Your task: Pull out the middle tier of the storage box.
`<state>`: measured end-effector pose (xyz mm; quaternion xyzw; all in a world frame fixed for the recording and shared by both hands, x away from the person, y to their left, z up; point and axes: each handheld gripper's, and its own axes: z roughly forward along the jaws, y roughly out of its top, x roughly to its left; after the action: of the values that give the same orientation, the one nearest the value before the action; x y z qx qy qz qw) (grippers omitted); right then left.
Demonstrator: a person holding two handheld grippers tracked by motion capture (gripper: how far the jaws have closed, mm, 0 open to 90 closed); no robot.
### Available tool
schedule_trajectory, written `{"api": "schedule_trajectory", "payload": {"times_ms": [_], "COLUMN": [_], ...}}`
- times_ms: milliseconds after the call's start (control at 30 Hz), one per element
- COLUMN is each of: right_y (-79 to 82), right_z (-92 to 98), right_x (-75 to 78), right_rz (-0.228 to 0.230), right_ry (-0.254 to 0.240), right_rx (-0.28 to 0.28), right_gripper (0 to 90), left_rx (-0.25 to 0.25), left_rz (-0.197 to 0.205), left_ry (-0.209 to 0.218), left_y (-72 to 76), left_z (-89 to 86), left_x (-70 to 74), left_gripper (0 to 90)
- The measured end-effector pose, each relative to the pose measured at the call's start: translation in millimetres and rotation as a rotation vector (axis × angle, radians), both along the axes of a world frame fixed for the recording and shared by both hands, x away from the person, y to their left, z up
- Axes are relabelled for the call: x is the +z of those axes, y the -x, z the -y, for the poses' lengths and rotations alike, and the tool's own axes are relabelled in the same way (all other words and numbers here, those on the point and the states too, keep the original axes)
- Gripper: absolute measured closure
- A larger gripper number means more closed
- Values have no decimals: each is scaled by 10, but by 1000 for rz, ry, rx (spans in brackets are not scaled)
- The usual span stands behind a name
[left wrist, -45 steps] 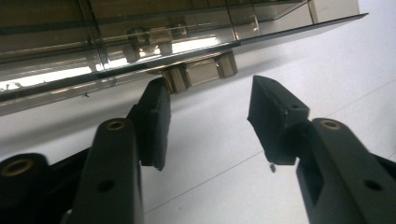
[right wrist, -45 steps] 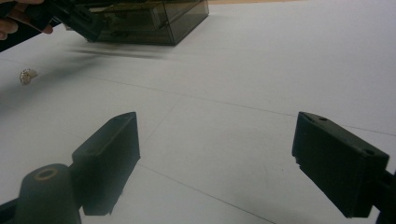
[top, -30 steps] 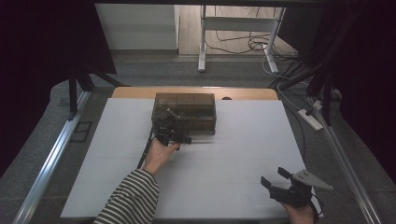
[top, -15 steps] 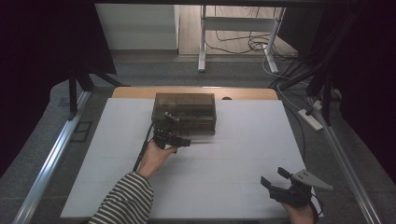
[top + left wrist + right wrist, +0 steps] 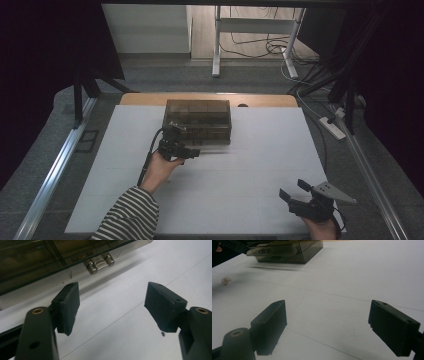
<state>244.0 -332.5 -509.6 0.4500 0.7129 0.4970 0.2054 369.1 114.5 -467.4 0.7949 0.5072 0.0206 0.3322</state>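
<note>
left gripper point(image 5: 186, 151) backed off smoky box point(image 5: 199, 120), fingers spread, empty; no writing legible.

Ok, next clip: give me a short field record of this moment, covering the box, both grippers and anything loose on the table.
surface: white table
box: smoky clear box at the far middle, metal latch on its near side
left gripper: just in front of the box, jaws open, nothing between them, just been opening
right gripper: at the near right corner, jaws open, empty
loose item: small pale lump on the table, too small to identify
</note>
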Motion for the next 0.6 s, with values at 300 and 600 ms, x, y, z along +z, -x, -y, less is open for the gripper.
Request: {"api": "schedule_trajectory", "payload": {"times_ms": [300,600], "right_y": [-3,-5], "right_z": [9,29], "right_x": [1,4], "right_rz": [2,6], "right_ry": [-7,-21], "right_rx": [-14,-27], "right_gripper": [150,151], "left_rx": [1,9], "left_rz": [35,68], "left_ry": [6,20], "left_y": [48,97], "left_z": [-100,-237], "left_x": [37,72], "left_gripper": [305,321]}}
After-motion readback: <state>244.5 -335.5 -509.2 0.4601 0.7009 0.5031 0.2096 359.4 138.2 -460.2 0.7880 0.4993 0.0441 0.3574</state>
